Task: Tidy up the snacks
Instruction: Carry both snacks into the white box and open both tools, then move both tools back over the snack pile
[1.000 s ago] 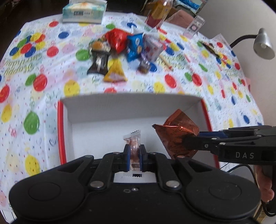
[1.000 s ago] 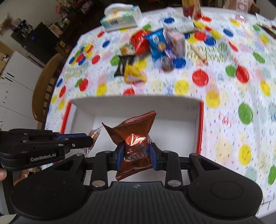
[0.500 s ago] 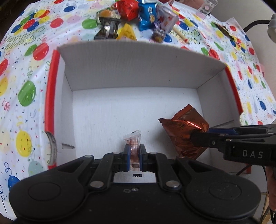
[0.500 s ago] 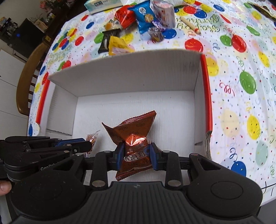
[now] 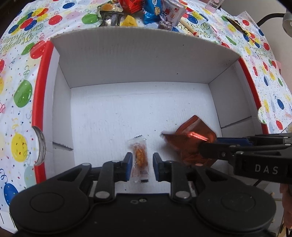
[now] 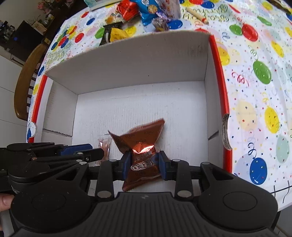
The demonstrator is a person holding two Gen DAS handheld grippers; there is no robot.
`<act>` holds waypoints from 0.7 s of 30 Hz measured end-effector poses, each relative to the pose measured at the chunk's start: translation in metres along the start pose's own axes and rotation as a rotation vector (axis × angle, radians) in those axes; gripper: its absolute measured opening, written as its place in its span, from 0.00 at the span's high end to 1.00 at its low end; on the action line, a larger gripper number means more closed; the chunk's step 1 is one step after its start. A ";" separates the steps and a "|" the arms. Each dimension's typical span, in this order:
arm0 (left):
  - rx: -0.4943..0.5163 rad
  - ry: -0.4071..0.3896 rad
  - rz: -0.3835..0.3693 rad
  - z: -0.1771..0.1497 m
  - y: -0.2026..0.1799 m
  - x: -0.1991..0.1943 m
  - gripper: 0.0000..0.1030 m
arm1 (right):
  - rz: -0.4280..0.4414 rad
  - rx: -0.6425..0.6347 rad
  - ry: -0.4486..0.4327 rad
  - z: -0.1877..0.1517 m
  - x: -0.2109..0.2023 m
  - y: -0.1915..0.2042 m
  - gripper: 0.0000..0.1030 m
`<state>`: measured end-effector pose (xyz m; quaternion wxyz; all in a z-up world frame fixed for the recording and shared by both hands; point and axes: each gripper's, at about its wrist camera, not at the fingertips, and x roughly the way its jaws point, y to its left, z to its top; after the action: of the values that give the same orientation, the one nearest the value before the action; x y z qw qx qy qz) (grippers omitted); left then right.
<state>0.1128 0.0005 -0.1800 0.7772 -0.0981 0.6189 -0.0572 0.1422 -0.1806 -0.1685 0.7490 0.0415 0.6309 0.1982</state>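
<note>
A white cardboard box with red edges (image 5: 42, 91) (image 6: 217, 73) fills both views. My left gripper (image 5: 141, 164) (image 6: 98, 153) is open low inside it. A small clear packet of orange snack (image 5: 139, 156) (image 6: 105, 145) lies loose on the box floor between its blue fingers (image 5: 127, 164). To its right, my right gripper (image 6: 144, 164) (image 5: 206, 147) is shut on a brown foil cookie packet (image 6: 142, 144) (image 5: 191, 144), pinching its waist just above the box floor. Whether that packet touches the floor I cannot tell.
Several loose snack packs (image 5: 146, 11) (image 6: 140, 11) lie on the balloon-print tablecloth (image 6: 259, 109) beyond the box's far wall. A pencil (image 6: 197, 13) lies near them. A wooden chair (image 6: 25, 78) stands at the table's left; a lamp (image 5: 286, 23) at far right.
Both grippers have come down into the box. The left gripper opened and let the small clear packet drop onto the box floor. The right gripper still grips the brown packet.
</note>
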 end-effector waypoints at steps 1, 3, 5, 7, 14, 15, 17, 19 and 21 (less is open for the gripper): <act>0.003 -0.004 0.000 0.000 0.000 -0.002 0.74 | 0.000 -0.007 -0.008 -0.001 -0.003 0.001 0.69; 0.008 -0.016 0.004 -0.001 -0.001 -0.008 0.64 | 0.003 -0.016 -0.025 -0.001 -0.010 0.002 0.69; 0.015 -0.033 0.008 -0.002 -0.001 -0.015 0.57 | 0.008 -0.028 -0.041 -0.002 -0.018 0.003 0.68; 0.023 -0.054 0.008 -0.003 -0.003 -0.023 0.54 | 0.017 -0.033 -0.057 -0.002 -0.026 0.003 0.61; 0.048 -0.136 -0.001 -0.003 -0.010 -0.056 0.44 | 0.051 -0.068 -0.127 -0.002 -0.063 0.009 0.51; 0.051 -0.150 -0.001 -0.002 -0.011 -0.061 0.42 | 0.057 -0.071 -0.137 -0.001 -0.068 0.009 0.51; 0.064 -0.183 0.002 0.001 -0.014 -0.072 0.39 | 0.060 -0.077 -0.158 0.001 -0.079 0.010 0.46; 0.073 -0.213 0.009 0.004 -0.017 -0.082 0.36 | 0.067 -0.084 -0.179 0.004 -0.088 0.010 0.42; 0.074 -0.245 0.016 0.008 -0.019 -0.091 0.30 | 0.068 -0.091 -0.198 0.008 -0.097 0.009 0.36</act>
<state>0.1006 0.0022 -0.0879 0.8505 -0.0708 0.5176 -0.0617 0.1358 -0.2044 -0.0735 0.8015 0.0482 0.5424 0.2470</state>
